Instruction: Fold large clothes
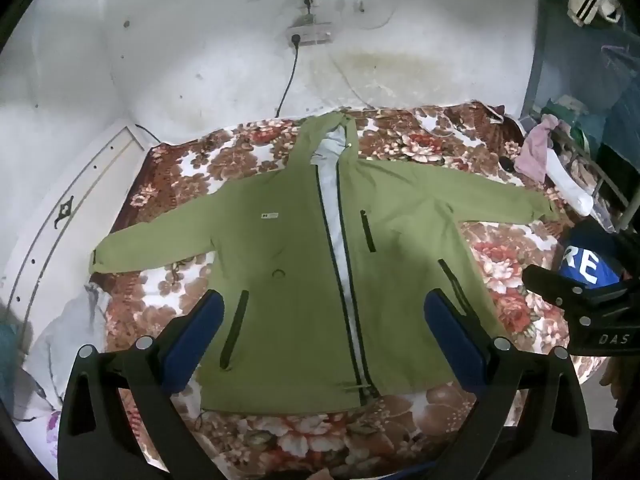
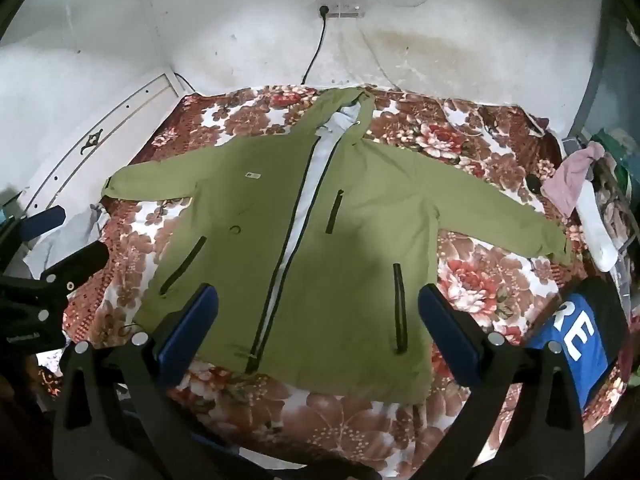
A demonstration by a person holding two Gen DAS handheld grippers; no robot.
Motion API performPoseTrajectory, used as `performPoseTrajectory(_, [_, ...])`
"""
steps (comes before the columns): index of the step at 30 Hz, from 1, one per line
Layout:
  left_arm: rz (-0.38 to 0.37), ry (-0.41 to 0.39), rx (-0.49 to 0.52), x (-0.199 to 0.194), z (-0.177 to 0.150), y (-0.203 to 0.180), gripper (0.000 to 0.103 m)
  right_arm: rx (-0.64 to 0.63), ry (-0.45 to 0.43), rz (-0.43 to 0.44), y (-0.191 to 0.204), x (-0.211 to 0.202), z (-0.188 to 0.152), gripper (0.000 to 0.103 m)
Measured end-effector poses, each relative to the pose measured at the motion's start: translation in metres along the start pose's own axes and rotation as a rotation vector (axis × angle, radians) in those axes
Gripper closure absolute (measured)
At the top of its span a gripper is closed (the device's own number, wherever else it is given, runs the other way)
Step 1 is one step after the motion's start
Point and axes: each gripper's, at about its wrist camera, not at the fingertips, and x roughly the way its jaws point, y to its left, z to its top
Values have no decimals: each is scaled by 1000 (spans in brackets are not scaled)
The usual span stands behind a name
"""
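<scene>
A green hooded jacket lies flat, front up, on a floral blanket, sleeves spread out to both sides, its zip open a little showing a pale lining. It also shows in the right wrist view. My left gripper is open and empty, held above the jacket's lower hem. My right gripper is open and empty, also above the lower hem. The right gripper shows at the right edge of the left wrist view.
The floral blanket covers a bed against a white wall with a socket and cable. A pile of clothes lies at the far right. A blue and black garment with white letters lies at the right.
</scene>
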Motion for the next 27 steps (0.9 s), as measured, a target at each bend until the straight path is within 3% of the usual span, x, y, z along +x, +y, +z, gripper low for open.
performPoseTrajectory(27, [3,14,47,4,7,-13,5,27,30,54,-5,10,-5,5])
